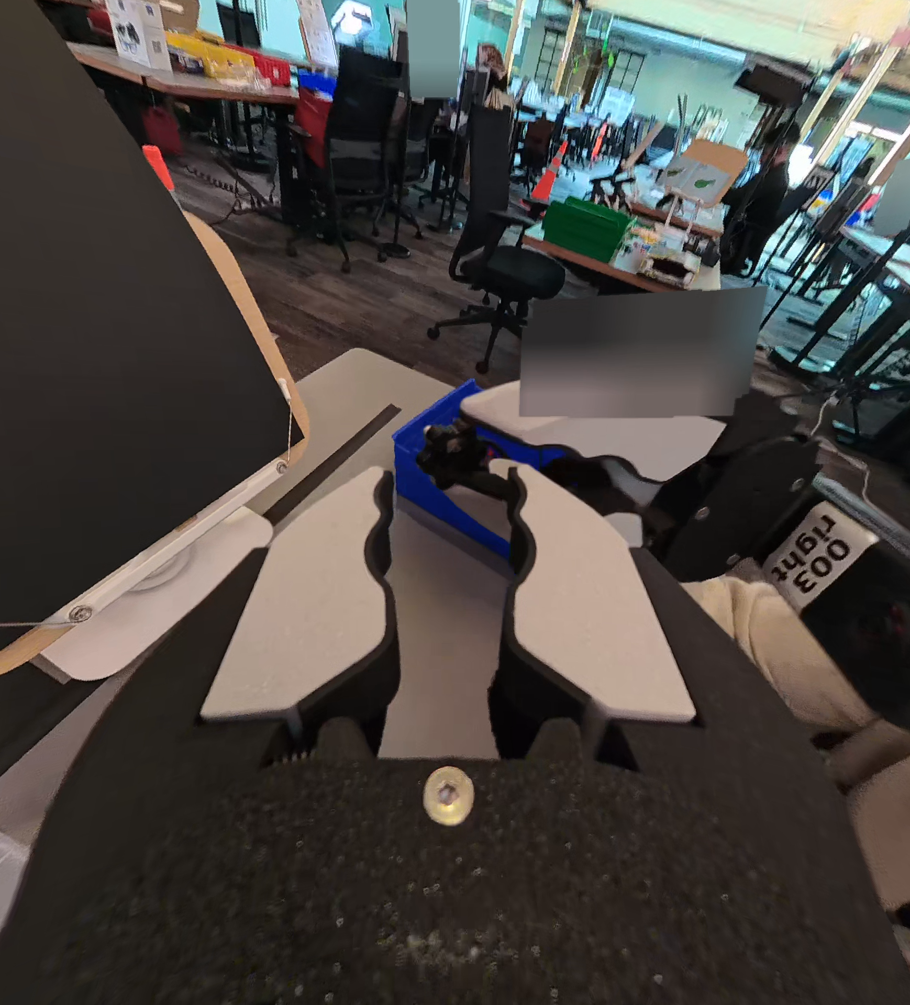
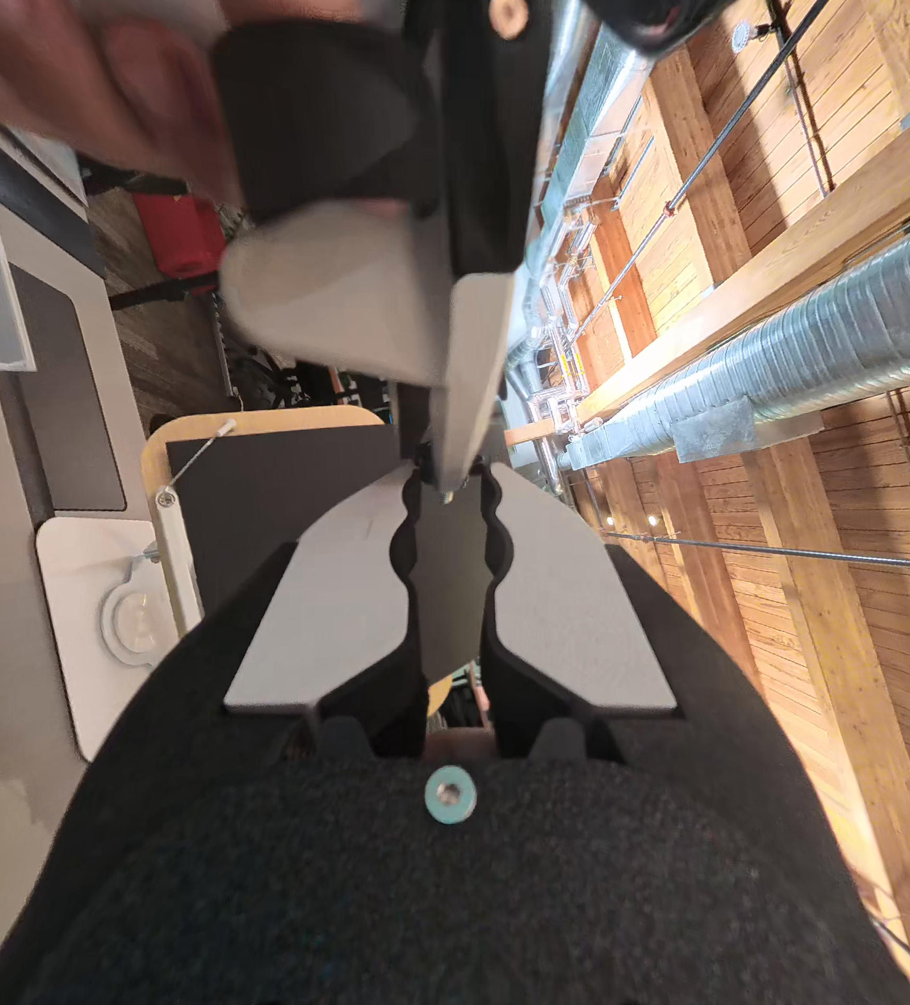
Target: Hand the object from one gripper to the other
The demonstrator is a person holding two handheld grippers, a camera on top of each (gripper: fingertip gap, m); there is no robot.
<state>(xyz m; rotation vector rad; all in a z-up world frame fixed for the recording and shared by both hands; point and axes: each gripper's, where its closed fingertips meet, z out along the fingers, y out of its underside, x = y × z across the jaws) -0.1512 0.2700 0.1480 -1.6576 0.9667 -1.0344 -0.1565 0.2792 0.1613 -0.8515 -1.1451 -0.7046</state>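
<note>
A small black object (image 1: pixel 455 454) with a metal screw sticks out from between the white fingers of my right gripper (image 1: pixel 474 435), which reaches in from the right and is shut on it. My left gripper (image 1: pixel 450 481) is open, and its fingertips flank the object's near end without closing on it. In the right wrist view, which is turned on its side, my right gripper (image 2: pixel 450 473) pinches the black object (image 2: pixel 426 472) at its tips. The left gripper's white fingers (image 2: pixel 333 304) come in from above and are blurred.
A blue bin (image 1: pixel 415 495) sits on the grey table (image 1: pixel 366 380) just behind the object. A black board with a wooden rim (image 1: pixel 88 326) stands on a white stand at the left. A cream sleeve (image 1: pixel 757 641) is at the right. Office chairs (image 1: pixel 507 272) and desks lie beyond.
</note>
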